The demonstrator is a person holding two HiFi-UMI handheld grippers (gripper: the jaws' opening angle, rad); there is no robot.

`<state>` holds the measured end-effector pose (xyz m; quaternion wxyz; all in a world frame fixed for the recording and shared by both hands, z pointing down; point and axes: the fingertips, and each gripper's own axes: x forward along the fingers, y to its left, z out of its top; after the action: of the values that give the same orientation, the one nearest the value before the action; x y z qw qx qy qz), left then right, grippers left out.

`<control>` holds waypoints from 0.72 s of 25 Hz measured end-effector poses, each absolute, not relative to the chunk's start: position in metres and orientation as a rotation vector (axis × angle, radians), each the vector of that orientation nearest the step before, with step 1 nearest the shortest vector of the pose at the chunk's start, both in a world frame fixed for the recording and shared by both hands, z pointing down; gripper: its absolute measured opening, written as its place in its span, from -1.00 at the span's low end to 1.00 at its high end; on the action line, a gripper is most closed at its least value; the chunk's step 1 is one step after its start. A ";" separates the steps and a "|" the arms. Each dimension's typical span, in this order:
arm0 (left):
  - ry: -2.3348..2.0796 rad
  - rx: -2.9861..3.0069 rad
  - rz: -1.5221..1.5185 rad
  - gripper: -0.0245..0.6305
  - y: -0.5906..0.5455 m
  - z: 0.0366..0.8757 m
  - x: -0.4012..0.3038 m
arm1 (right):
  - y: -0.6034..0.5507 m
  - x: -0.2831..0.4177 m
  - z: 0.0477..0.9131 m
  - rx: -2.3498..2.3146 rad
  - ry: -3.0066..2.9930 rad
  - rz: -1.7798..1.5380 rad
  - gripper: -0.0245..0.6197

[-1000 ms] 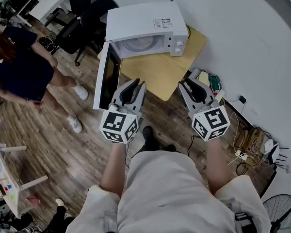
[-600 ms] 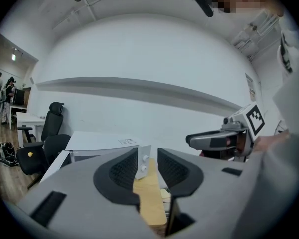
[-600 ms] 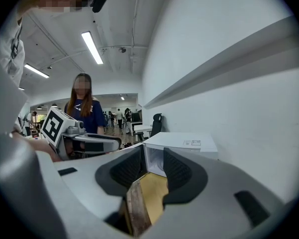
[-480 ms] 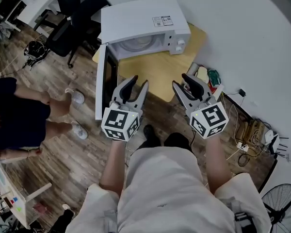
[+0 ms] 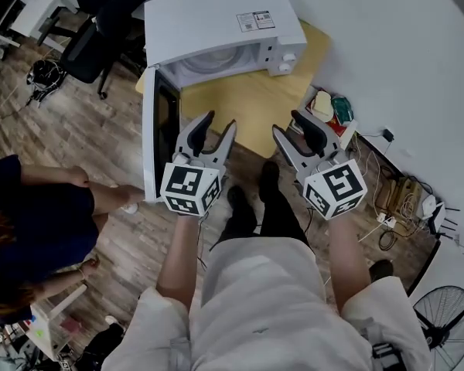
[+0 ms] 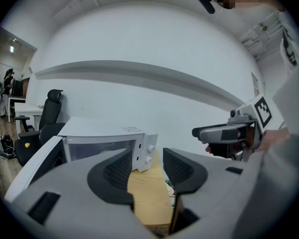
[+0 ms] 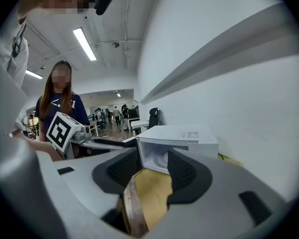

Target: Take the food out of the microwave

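The white microwave [image 5: 216, 25] stands on a low wooden table [image 5: 251, 110], its door [image 5: 156, 126] swung open to the left. Inside the cavity I see only a pale round dish [image 5: 216, 64]; whether it carries food I cannot tell. My left gripper [image 5: 219, 124] hovers in front of the door, jaws opening with nothing between them. My right gripper [image 5: 288, 126] hangs over the table's near right corner, jaws opening wide and empty. In the left gripper view the left gripper [image 6: 145, 166] faces the microwave [image 6: 102, 143]. The right gripper [image 7: 152, 168] looks into the open microwave [image 7: 182, 141].
Black office chairs [image 5: 100, 18] stand behind the microwave on the left. A person in dark clothes [image 5: 31, 222] is on the wooden floor at the left. Bags and packets [image 5: 329, 107], cables [image 5: 402, 199] and a fan [image 5: 445, 335] lie along the right wall.
Both grippers' jaws have spread apart and sunk a little toward the table. The microwave sits nearer in view. The bystander has shifted from the upper left to the lower left.
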<state>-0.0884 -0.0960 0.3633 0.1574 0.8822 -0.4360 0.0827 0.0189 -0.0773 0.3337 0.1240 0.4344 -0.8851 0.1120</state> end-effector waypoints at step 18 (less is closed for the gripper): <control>-1.459 2.342 0.291 -0.09 -0.189 0.455 -0.082 | -0.150 0.025 0.380 1.023 -2.641 0.371 -0.34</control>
<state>-0.0820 -0.1888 0.4547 0.1828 0.8299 -0.5170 0.1032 0.0246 -0.1495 0.3796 0.1420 0.3546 -0.9152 0.1285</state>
